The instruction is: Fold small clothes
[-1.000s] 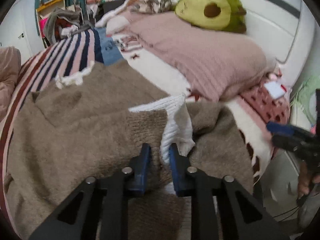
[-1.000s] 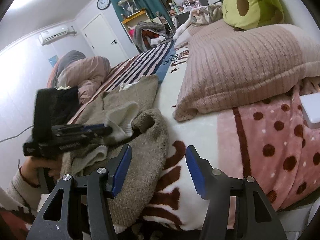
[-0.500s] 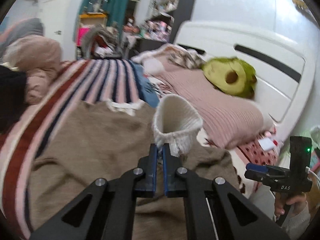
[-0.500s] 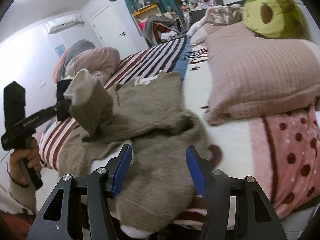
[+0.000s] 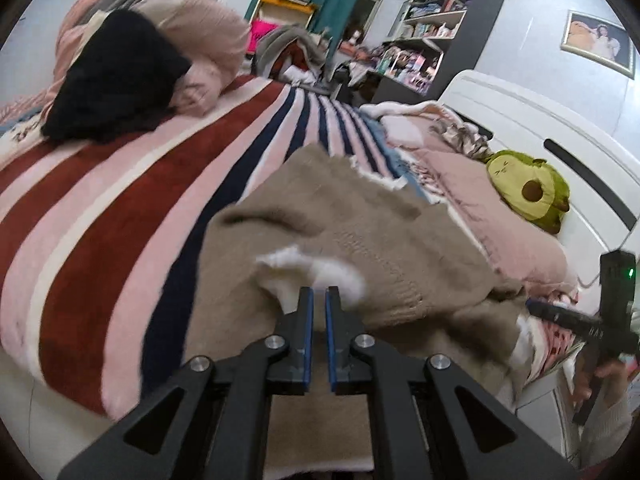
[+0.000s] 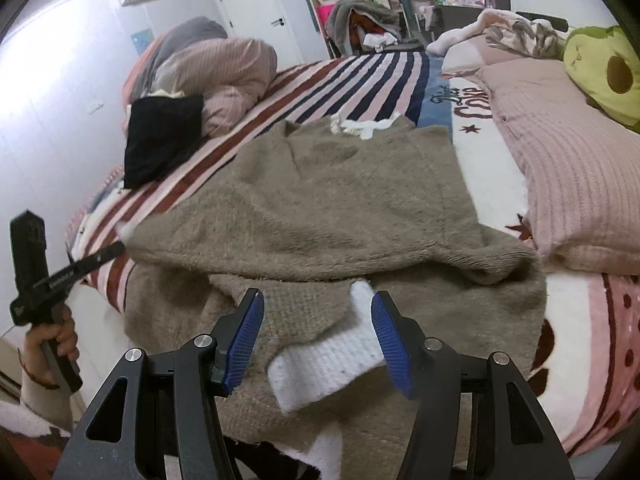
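Meanwhile, on a bed in a crowded bedroom, a brown knitted sweater (image 6: 340,208) lies spread across the striped blanket (image 5: 132,208), one sleeve drawn out sideways over its body. At far left of the right wrist view, the left gripper (image 6: 120,246) pinches the white cuff (image 5: 316,272) of that sleeve, its blue pads nearly together on the fabric, while a hand (image 6: 56,340) grips the handle below. To do this step well, it seems, the sleeve should be carried straight across and laid flat along the sweater's width, with the cuff kept taut enough that the knit does not bunch under itself. Nearer the middle, the right gripper (image 6: 318,334) hovers half-spread and empty above the second white cuff (image 6: 324,364), which lies folded onto the hem; it looks placed to steady the garment or take that cuff. To the right, a pink ribbed pillow (image 6: 580,168) and an avocado plush (image 6: 608,72) rest against the headboard. Only the right wrist view shows the whole sweater, its neckline and the second cuff; the left wrist view alone shows the closed pads on the cuff close up, though blurred, plus the bookshelf (image 5: 432,40) and a framed picture (image 5: 598,42) beyond.
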